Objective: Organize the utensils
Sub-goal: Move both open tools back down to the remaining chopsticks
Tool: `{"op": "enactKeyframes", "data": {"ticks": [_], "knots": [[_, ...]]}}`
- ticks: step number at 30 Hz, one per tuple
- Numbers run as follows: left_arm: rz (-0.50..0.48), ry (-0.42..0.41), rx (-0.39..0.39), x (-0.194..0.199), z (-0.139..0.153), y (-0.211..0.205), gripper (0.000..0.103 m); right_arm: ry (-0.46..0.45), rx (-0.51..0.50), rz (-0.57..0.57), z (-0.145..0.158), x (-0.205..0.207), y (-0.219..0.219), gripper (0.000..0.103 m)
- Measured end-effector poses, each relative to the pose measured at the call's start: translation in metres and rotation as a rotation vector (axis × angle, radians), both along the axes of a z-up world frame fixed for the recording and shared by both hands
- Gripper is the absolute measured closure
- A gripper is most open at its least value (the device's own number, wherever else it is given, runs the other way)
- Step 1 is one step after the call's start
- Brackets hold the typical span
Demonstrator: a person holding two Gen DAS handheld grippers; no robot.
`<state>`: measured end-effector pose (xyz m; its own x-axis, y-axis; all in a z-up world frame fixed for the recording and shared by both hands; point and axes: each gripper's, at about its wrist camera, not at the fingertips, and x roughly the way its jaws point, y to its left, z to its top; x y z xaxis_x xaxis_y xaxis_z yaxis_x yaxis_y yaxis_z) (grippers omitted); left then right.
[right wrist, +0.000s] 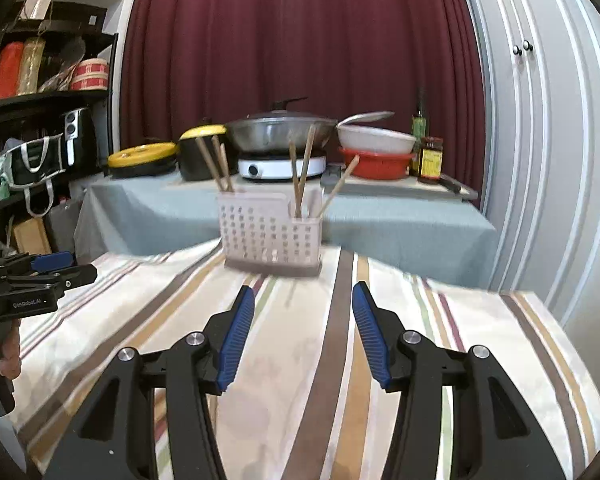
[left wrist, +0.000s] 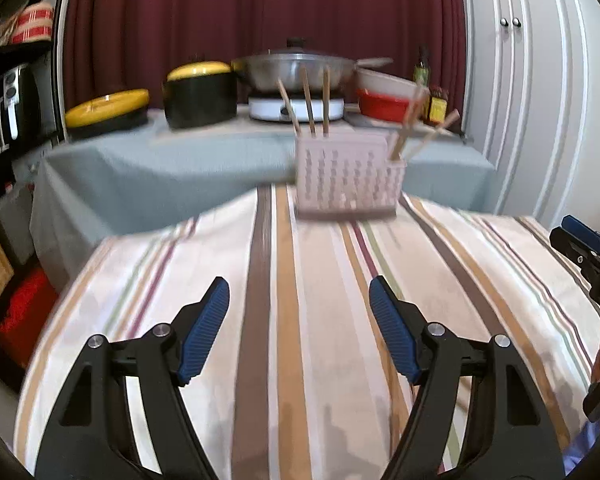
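We held our left gripper [left wrist: 299, 300] and right gripper [right wrist: 303, 308] over the striped cloth [left wrist: 320, 320], both spread apart with nothing between them. The cloth was bare all the way to the holder [right wrist: 271, 232], which stood at the far edge. Wooden sticks [right wrist: 300, 176] stood in the holder. Behind the holder sat a wok [right wrist: 280, 132]. Only the right view showed a hand [right wrist: 8, 354], left of the holder.
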<state>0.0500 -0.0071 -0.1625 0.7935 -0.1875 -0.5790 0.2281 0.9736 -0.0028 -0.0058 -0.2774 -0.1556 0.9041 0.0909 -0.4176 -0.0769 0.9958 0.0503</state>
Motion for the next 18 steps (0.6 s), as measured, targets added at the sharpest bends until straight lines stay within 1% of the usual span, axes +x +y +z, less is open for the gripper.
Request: {"op": "enactKeyframes", "data": {"ticks": [5,10,12,15,18], "knots": [[-0.002,0.048,0.019,-0.029,-0.022,-0.002,0.033,0.038,0.019,0.017,-0.020,-0.028,0.001,0.052],[-0.013,0.080,0.032,-0.052,-0.038,-0.005,0.034,0.071,-0.005,0.064,-0.042,-0.055,0.011,0.054],[-0.012,0.098,0.022,-0.062,-0.045,-0.005,0.035,0.098,0.008,0.093,-0.054,-0.064,0.015,0.056],[-0.014,0.119,0.022,-0.071,-0.054,-0.007,0.039,0.127,0.005,0.122,-0.071,-0.073,0.021,0.060],[-0.017,0.139,0.024,-0.079,-0.062,-0.010,0.039,0.156,0.002,0.140,-0.084,-0.080,0.024,0.063]]}}
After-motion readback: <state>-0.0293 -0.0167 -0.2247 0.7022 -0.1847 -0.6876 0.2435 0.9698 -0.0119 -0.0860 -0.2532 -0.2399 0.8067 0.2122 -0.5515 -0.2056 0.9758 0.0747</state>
